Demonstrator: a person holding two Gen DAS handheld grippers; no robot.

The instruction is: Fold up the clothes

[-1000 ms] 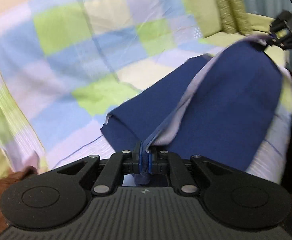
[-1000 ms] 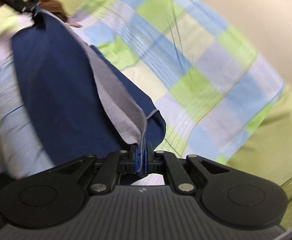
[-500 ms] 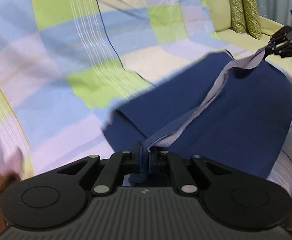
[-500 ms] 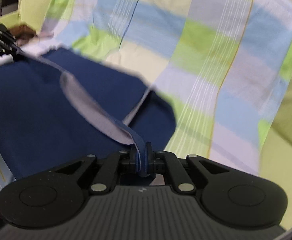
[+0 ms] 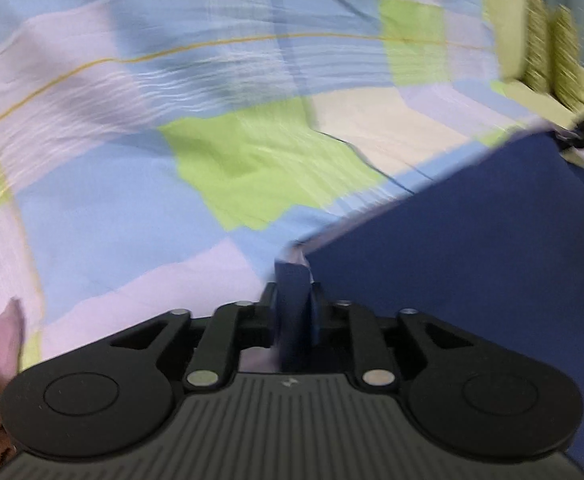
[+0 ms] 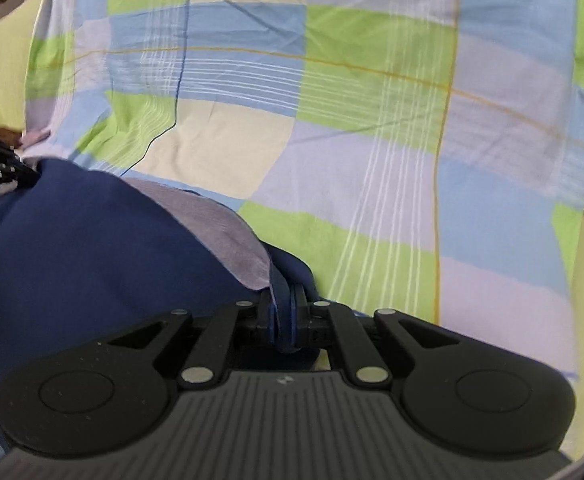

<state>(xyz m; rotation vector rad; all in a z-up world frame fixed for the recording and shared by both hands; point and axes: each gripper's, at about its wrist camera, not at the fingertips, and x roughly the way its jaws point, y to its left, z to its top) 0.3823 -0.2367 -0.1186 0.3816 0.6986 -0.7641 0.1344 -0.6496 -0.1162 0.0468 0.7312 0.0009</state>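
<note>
I hold a gripper in each hand, and both point down at a bed with a checked sheet (image 6: 372,152) in blue, green, pale purple and cream.

The navy blue cloth (image 5: 472,248) lies spread on the sheet in front of me. Its inside is light grey, and a grey flap (image 6: 220,236) is turned over near my right hand.

My left gripper (image 5: 294,304) has a corner of the blue cloth between its jaws. The jaws have just been opening, and there is a small gap now, so they look loose around the cloth. This picture is blurry.

My right gripper (image 6: 286,312) has the other corner between its jaws. These jaws have just been opening a little too, but the blue pads still seem to touch the cloth on both sides.

Each gripper can see the other one's black tip at the far corner of the cloth.

Two green patterned pillows (image 5: 552,52) stand at the back.

I can see a tiny mark on each gripper's body, but no words I can read.
</note>
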